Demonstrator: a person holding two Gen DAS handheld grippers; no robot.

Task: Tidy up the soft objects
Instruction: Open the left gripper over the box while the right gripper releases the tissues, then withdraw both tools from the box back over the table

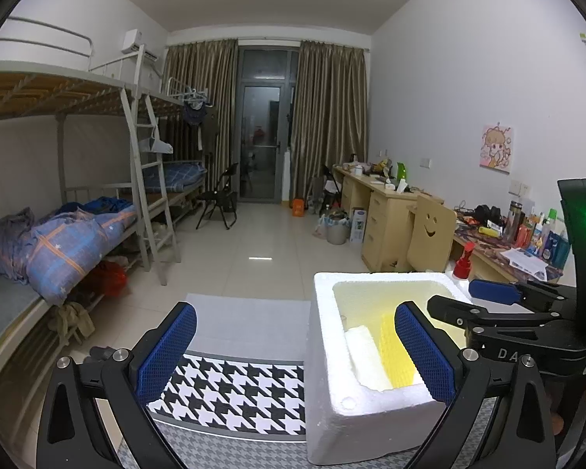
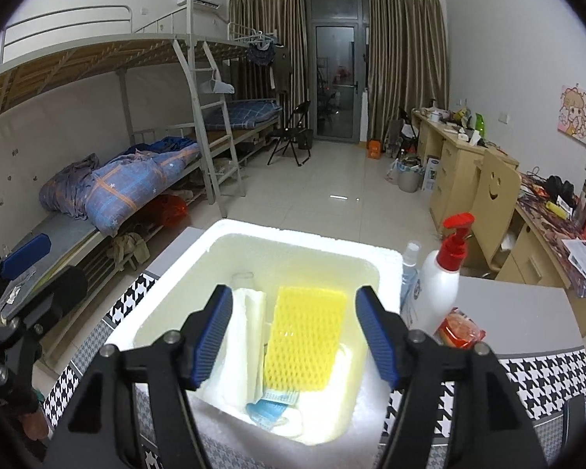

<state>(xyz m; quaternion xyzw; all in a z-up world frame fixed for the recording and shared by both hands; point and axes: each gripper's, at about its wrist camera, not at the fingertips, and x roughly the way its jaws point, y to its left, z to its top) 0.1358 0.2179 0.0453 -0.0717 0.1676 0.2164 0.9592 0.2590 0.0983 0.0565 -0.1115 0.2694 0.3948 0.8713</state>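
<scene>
Jaws spread wide and empty, our right gripper [image 2: 293, 336] hangs over the foam box [image 2: 175, 269], above its yellow sponge [image 2: 304, 348]. Our left gripper [image 1: 295, 348], likewise agape, hovers level beside it.

A table with a houndstooth cloth [image 2: 547, 375] carries a white foam box [image 2: 371, 258]. Beside the box stand a pump bottle [image 2: 437, 289] and a red packet [image 2: 461, 328].

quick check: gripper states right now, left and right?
Left gripper: open, holding nothing, beside the foam box.
Right gripper: open, holding nothing, fingers over the yellow sponge in the box.
</scene>
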